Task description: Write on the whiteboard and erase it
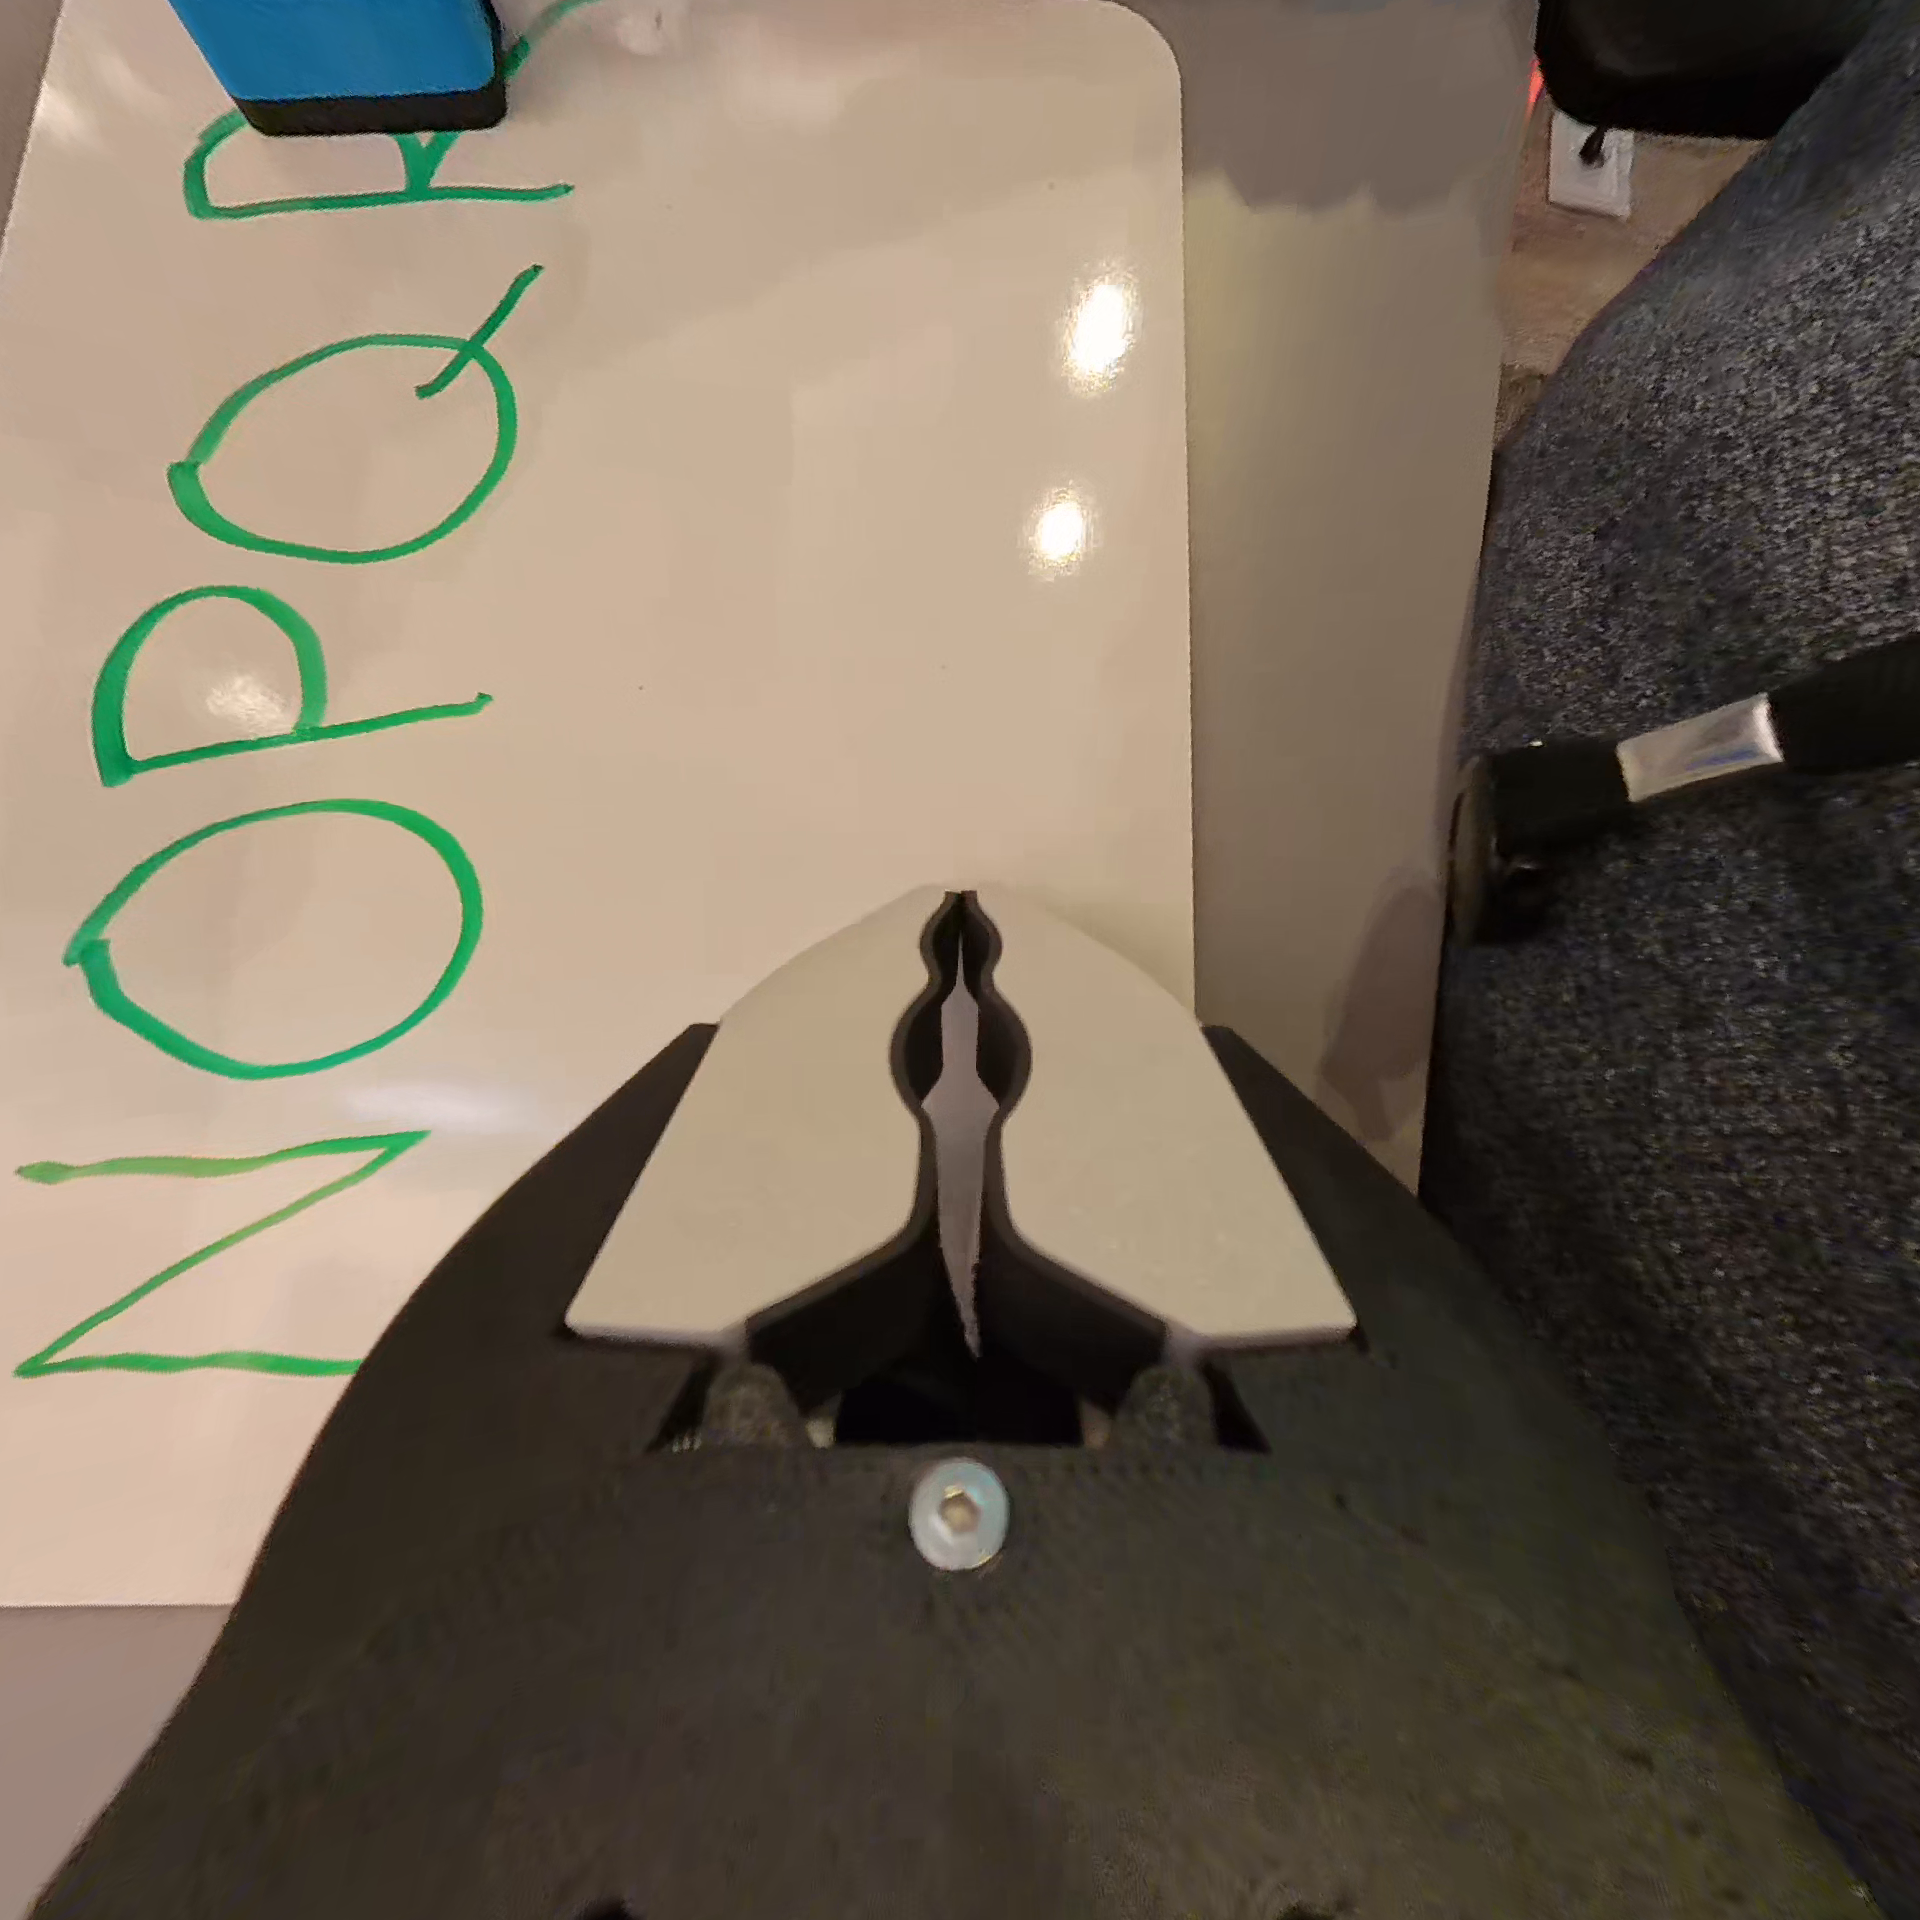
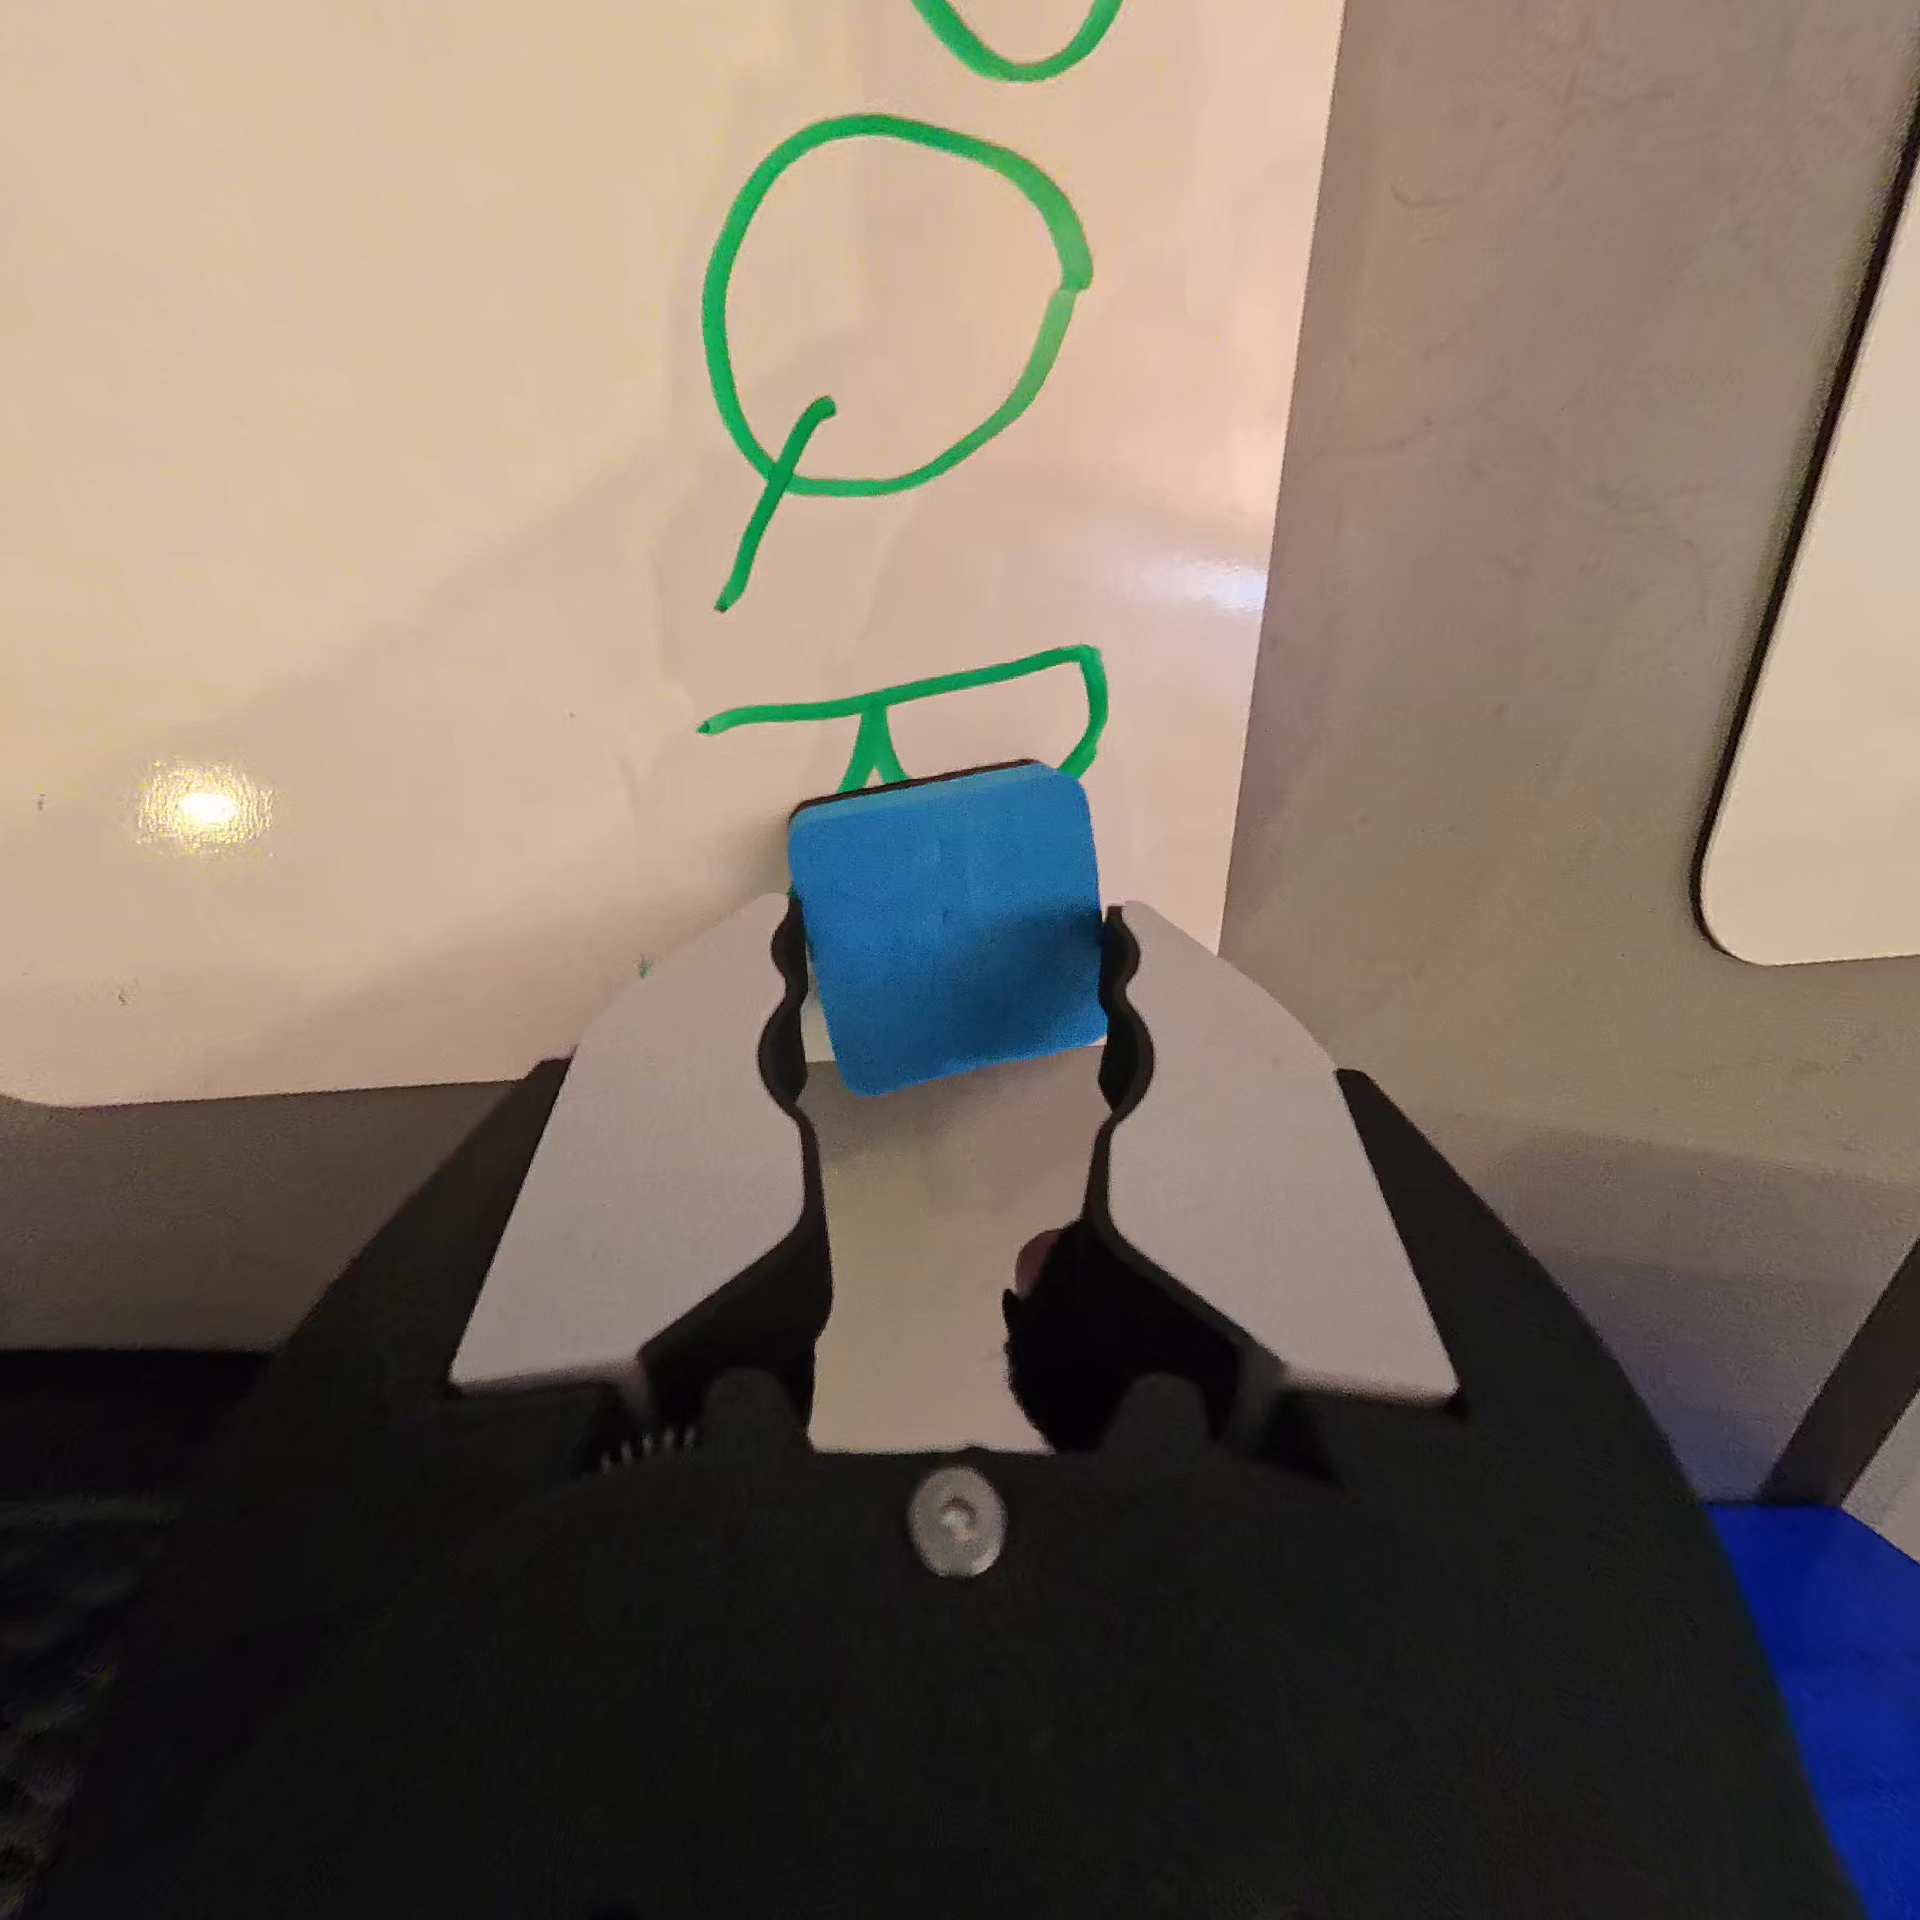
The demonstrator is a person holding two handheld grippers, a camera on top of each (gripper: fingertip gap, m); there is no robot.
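1. Whiteboard (image 1: 727, 520): a glossy white sheet with rounded corners lying flat on a grey table (image 2: 1507, 520); a row of green marker letters (image 1: 312, 883) runs along one long edge, so the writing step looks done and erasing is the step in hand
2. Eraser (image 2: 940, 935): a blue foam block with a black felt sole, sole down on the board at the end of the row near a short edge, covering part of the last letter, which suits a wipe along the row
3. Right gripper (image 2: 951, 935): jaws clamped on the eraser, one pad on each side face, the block slightly skewed; gripping the sides leaves the sole free to rub
4. Left gripper (image 1: 961, 904): jaws together with nothing between them, over bare board near the opposite long edge, clear of the letters
5. A second white board (image 2: 1849, 623) lies beside the first, well apart across the grey table
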